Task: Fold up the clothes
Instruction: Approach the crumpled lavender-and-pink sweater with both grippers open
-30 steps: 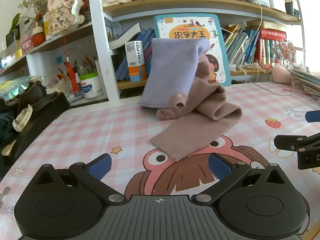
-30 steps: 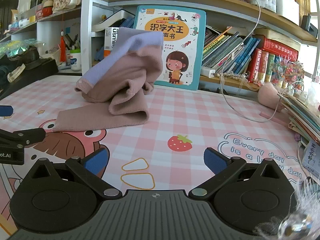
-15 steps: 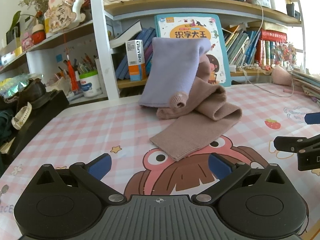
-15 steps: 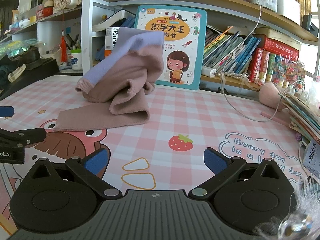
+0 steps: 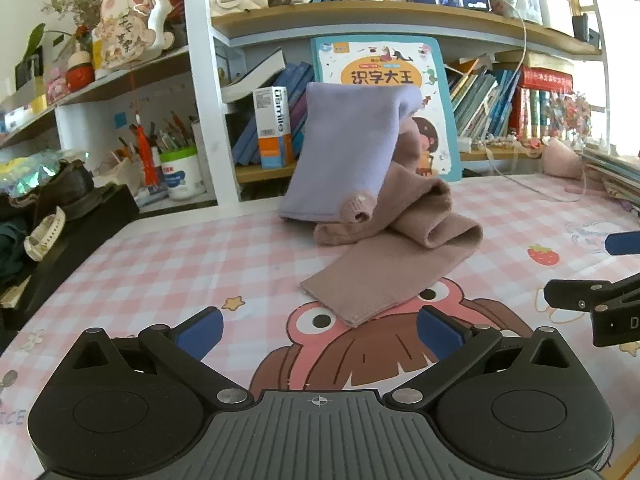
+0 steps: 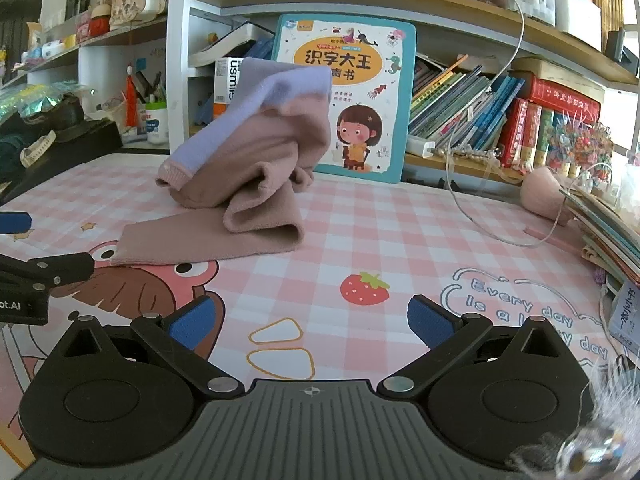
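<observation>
— Where is the clothing?

— A dusty-pink knitted garment with a lilac panel (image 5: pixel 372 216) lies crumpled on the pink-and-white checked table mat with cartoon prints (image 5: pixel 180 264). Its lilac part stands up against a teal-edged children's picture book (image 5: pixel 430 80) propped at the back, and one flat pink end stretches forward over the cartoon face on the mat.

— And the left gripper (image 5: pixel 318 330)?

— Its blue-padded fingers are spread wide with nothing between them, low over the mat, just short of the garment's near end.

— The right gripper (image 6: pixel 310 320)?

— Likewise spread wide and empty, apart from the garment (image 6: pixel 248 168) (which sits ahead and to its left). A printed strawberry (image 6: pixel 364 289) on the mat (image 6: pixel 400 240) shows ahead of its fingers.

— Do they see each other?

— Yes. The right gripper shows at the right edge of the left wrist view (image 5: pixel 600 280), and the left gripper at the left edge of the right wrist view (image 6: pixel 24 256). A white cable (image 6: pixel 480 216) trails across the mat on the right.
</observation>
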Tool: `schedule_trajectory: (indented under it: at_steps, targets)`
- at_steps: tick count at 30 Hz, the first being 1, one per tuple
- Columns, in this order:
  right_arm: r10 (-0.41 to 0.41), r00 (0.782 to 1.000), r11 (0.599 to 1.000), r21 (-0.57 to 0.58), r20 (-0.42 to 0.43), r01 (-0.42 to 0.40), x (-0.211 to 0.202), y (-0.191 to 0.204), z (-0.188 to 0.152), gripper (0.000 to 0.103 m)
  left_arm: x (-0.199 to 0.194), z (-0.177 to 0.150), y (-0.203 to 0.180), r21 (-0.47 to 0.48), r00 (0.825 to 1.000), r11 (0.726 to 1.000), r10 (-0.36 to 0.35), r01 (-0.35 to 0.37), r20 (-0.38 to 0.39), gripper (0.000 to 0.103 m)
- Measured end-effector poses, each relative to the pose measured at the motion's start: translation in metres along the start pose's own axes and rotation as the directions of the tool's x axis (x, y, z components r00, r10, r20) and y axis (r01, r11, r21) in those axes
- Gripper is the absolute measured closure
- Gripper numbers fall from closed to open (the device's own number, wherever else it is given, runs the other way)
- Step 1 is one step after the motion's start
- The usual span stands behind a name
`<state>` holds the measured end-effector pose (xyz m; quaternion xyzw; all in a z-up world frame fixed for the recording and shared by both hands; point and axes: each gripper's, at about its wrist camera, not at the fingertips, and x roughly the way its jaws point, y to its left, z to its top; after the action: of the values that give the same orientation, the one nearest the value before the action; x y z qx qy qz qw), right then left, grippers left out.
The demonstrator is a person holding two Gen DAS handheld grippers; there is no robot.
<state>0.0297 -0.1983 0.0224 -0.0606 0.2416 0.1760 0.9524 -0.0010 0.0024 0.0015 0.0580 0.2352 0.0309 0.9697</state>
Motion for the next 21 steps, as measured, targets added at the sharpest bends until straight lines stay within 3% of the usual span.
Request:
schedule_trajectory:
  at_steps: [3, 21]
  targets:
    - [-0.007, 1.000, 1.000, 0.002, -0.009, 0.007, 0.0015, -0.0005, 0.0007, 0.000, 0.0009, 0.0001, -0.0021, 0.007, 0.999, 0.999, 0.033, -0.033, -0.004, 0.000]
    - [0.004, 1.000, 1.000, -0.012, -0.023, -0.004, 0.0044, 0.0008, 0.0012, 0.000, 0.0009, 0.0002, -0.0022, 0.014, 1.000, 1.000, 0.026, -0.025, -0.012, 0.000]
